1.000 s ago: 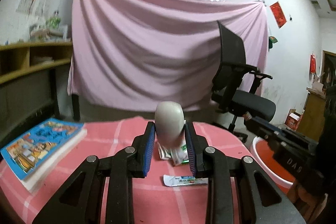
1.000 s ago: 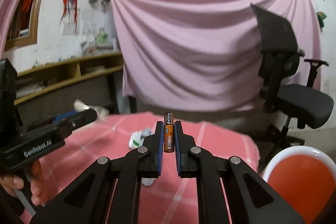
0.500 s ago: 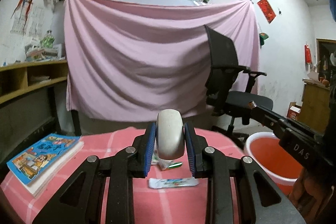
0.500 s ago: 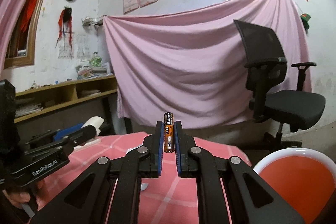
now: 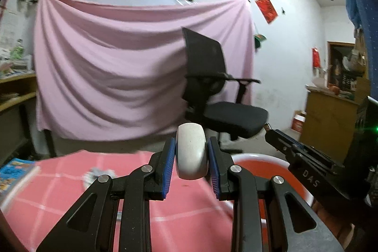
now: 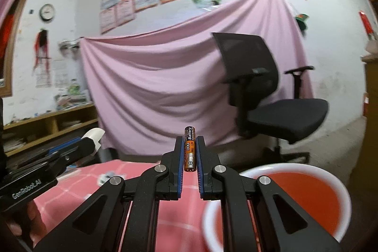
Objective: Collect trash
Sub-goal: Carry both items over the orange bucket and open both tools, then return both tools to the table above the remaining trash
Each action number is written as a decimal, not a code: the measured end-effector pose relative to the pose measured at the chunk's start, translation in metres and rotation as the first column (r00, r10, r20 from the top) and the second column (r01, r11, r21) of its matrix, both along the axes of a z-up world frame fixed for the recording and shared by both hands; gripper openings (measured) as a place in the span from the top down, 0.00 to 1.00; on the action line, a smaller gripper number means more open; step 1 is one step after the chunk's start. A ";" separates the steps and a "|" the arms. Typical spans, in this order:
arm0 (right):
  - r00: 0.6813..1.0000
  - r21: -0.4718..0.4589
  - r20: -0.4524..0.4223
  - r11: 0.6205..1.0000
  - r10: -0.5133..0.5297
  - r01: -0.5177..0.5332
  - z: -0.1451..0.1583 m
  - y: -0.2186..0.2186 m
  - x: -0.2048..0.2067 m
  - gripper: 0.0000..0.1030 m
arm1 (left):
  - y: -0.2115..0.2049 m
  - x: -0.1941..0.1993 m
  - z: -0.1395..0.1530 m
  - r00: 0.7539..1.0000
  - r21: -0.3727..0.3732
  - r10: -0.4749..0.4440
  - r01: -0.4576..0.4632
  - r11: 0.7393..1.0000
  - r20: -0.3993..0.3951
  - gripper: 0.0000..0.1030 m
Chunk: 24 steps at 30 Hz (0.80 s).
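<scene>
While the left gripper [image 5: 191, 163] is clamped on a pale oval piece of trash [image 5: 191, 154] and the right gripper [image 6: 190, 157] is clenched on an upright battery [image 6: 189, 149], both loads are best brought fully over the red bin [image 6: 307, 195] before release. The white rim lies just beside the table edge [image 6: 141, 167]; room above it is open, the office chair [image 6: 271, 96] well apart.

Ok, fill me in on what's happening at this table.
A person is clearing trash with a handheld tool in each hand. The left tool grips a pale rounded shell-like piece; the right tool pinches a small battery upright. A red bin sits by the pink checked table, where crumpled wrappers remain.
</scene>
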State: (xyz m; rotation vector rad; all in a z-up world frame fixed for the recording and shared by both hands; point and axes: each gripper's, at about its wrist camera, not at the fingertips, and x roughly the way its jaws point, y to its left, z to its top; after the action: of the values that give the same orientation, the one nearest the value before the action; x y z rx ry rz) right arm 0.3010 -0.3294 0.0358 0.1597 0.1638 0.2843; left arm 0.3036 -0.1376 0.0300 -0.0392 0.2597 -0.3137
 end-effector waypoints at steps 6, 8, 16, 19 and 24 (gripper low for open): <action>0.991 0.054 -0.104 0.994 -0.088 0.094 -0.009 -0.044 0.012 0.92 | -0.050 0.027 -0.009 0.987 -0.038 -0.097 0.092 0.995 -0.132 0.77; 0.983 0.088 -0.147 0.989 -0.108 0.122 -0.014 -0.059 0.018 0.92 | -0.064 0.036 -0.012 0.974 -0.061 -0.128 0.119 0.991 -0.187 0.77; 0.931 0.137 -0.338 0.971 -0.139 0.195 -0.035 -0.093 0.038 0.91 | -0.094 0.070 -0.028 0.900 -0.153 -0.174 0.121 0.981 -0.400 0.77; 0.911 0.144 -0.385 0.966 -0.144 0.214 -0.042 -0.099 0.040 0.91 | -0.094 0.075 -0.027 0.881 -0.149 -0.167 0.111 0.983 -0.443 0.71; 0.909 0.143 -0.390 0.966 -0.144 0.215 -0.042 -0.099 0.039 0.90 | -0.084 0.078 -0.023 0.880 -0.154 -0.146 0.085 0.984 -0.453 0.70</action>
State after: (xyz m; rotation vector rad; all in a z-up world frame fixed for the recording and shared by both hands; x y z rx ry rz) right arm 0.3400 -0.4283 -0.0061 0.4111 0.5045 0.0794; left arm 0.3813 -0.2211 0.0073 -0.2304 0.7206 -0.4398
